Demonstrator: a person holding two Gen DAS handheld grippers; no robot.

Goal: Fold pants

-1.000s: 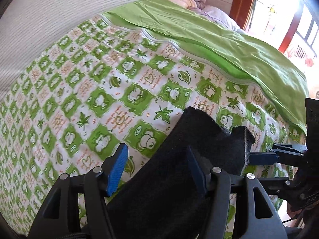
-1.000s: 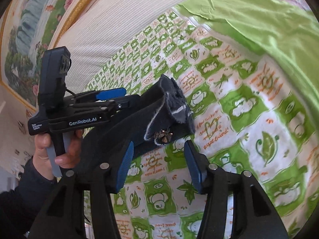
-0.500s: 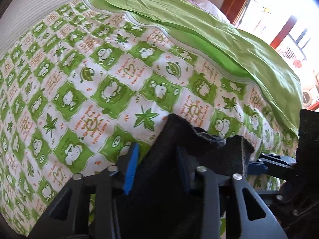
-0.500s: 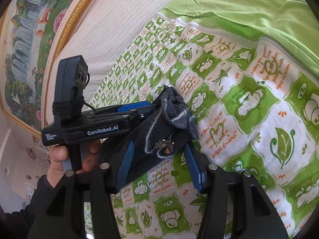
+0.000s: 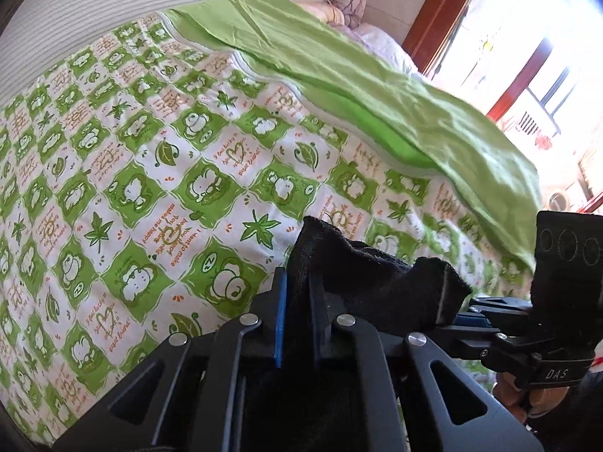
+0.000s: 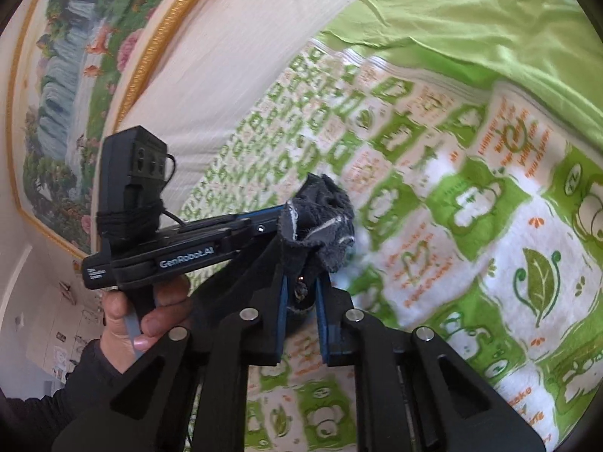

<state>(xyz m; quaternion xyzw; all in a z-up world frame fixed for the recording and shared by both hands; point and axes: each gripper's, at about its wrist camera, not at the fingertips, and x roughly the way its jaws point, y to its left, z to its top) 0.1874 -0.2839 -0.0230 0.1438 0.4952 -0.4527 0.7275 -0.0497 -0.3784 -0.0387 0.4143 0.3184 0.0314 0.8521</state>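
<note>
While both tongs have just been closing, the left tongs (image 5: 297, 297) and right tongs (image 6: 301, 293) each clamp the black pants (image 5: 377, 278) at neighbouring edge points, cloth bunched between them above the bed (image 5: 158, 173), hanging toward the person.

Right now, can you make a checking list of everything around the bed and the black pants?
Surface: bed with a green and white patterned cover; a plain green sheet lies over its far side.
Job's things: black pants, bunched, edge lifted off the cover.
Clutter: pillows at the far end.
Grippers: left gripper and right gripper have just closed; both pinch the pants.
Cables: a thin black cable on the left gripper's box.
Surroundings: framed flower painting, bright window.
</note>
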